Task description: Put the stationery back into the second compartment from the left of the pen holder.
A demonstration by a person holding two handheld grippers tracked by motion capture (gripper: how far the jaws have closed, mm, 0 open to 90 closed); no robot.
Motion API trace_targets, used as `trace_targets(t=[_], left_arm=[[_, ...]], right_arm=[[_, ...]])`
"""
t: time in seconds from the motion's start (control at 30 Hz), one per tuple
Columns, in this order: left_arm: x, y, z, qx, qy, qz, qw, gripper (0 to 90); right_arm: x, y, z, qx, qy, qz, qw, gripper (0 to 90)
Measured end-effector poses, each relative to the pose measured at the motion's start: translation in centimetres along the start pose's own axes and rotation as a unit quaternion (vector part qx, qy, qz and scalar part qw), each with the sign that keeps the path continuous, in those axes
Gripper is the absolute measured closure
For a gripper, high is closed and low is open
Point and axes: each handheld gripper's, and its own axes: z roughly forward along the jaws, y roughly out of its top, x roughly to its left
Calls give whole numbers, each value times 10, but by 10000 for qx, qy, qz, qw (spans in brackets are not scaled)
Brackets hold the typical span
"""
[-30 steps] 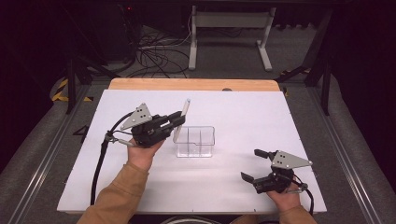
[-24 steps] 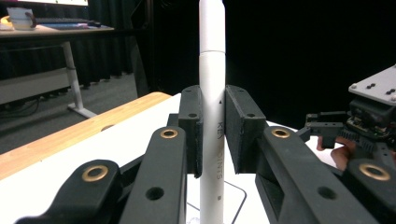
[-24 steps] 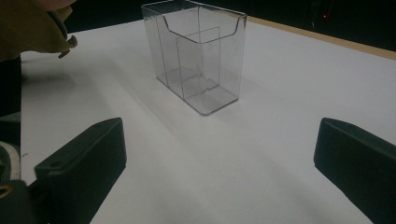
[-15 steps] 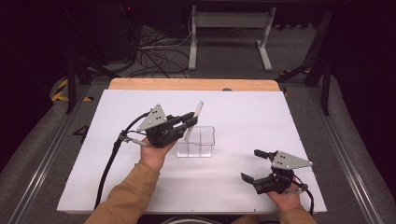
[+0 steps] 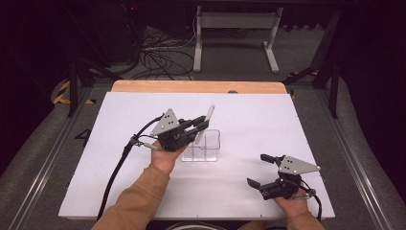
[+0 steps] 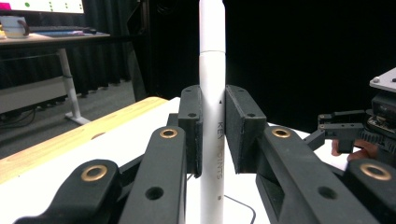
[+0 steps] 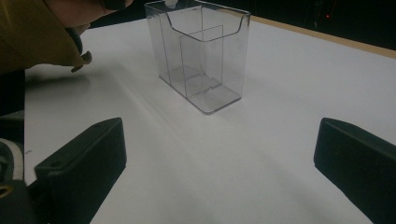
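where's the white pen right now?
High view: the white pen is clamped in the left claw, left of centre, tilted over the clear plastic holder.

A white sheet-covered tabletop (image 5: 119, 158) has a light wooden strip (image 5: 191, 86) along its far edge. Beyond it, on the grey carpeted floor (image 5: 33, 158), lies a tangle of black cables (image 5: 158, 55) beside a white metal desk frame (image 5: 237, 19). Yellow-and-black striped tape (image 5: 61, 92) marks the floor at the left. In the left gripper view, a white mug (image 6: 14, 27) stands on a distant desk (image 6: 51, 39).
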Motion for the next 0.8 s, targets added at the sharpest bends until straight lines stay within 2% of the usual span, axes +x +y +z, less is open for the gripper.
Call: trace_targets(t=[0.37, 0.67, 0.8], left_arm=[[3, -5, 2, 132, 55, -34, 9999, 777], [10, -14, 3, 171, 95, -203, 9996, 775], [10, -16, 2, 315, 70, -185, 9993, 775]], right_arm=[[0, 0, 0, -10, 13, -13, 10000, 29], [0, 0, 0, -6, 11, -11, 10000, 29], [0, 0, 0, -12, 19, -10, 10000, 30]])
